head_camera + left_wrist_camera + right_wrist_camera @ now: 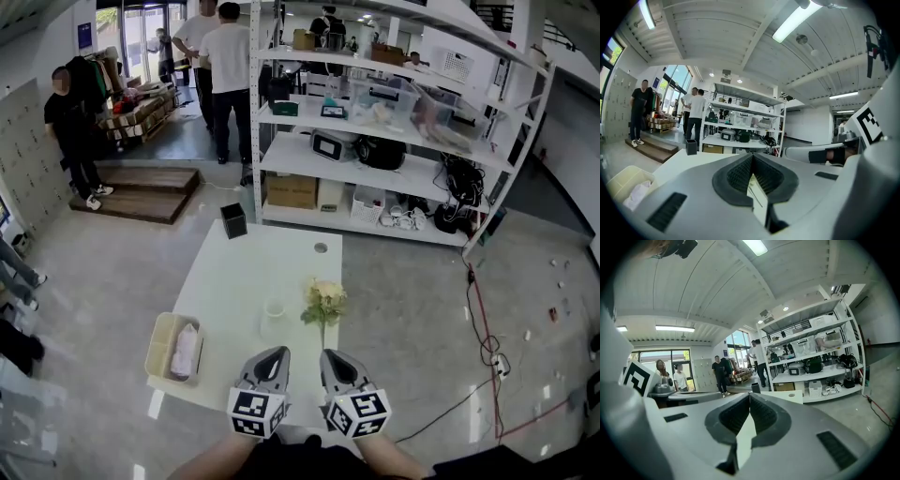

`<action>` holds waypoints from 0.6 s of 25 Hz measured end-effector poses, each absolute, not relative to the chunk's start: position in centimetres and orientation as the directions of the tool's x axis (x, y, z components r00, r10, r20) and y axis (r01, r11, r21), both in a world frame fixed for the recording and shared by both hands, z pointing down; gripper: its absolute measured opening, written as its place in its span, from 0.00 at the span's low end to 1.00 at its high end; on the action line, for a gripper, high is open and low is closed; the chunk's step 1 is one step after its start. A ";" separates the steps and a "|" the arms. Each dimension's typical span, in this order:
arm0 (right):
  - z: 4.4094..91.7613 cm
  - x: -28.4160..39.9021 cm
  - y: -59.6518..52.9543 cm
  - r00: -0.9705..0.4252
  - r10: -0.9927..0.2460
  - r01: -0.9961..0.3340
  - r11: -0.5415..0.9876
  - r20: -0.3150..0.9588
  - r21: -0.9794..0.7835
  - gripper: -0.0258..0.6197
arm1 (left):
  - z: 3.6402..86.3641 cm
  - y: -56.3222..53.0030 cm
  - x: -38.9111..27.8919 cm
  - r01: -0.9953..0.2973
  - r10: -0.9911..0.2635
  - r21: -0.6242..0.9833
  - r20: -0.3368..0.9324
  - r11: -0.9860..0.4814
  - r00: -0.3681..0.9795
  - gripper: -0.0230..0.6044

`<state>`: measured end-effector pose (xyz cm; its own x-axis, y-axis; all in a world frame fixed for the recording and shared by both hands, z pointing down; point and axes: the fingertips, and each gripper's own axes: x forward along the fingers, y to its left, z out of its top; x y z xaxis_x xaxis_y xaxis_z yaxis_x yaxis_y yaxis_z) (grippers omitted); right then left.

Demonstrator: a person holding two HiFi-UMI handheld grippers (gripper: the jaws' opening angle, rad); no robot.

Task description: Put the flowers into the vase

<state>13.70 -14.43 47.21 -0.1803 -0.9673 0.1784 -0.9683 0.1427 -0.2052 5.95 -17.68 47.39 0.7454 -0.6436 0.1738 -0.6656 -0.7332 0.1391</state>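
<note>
- Left gripper [277, 354]: jaws pressed together, nothing between them. It sits level at the near table edge, an approach stance, I judge.
- Clear vase [274, 307] stands just left of the flowers [324, 300]; the stem seemingly lies toward me.
- Right gripper [329, 355]: closed likewise, empty, nearest the stem.
- Basket [161, 349] hangs at the left edge of the white table [234, 272]; shelving [375, 141] and people stand beyond.

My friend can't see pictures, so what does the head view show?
Pale flowers sit on a white table beside a small clear vase. Nearer the camera, the left gripper and right gripper point toward them, both shut and empty. Shelves and people stand behind.
</note>
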 end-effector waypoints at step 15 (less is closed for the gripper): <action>52.7 15.7 -16.9 -0.173 -0.931 -0.962 0.091 0.321 -0.257 0.05 | 50.7 -19.1 7.7 -0.674 -0.628 0.179 0.256 -0.717 0.735 0.04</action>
<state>15.74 -16.88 52.74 -0.1735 -0.9312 0.3207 -0.9622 0.0909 -0.2566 7.66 -19.07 50.75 0.7351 -0.6278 0.2559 -0.6742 -0.7166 0.1788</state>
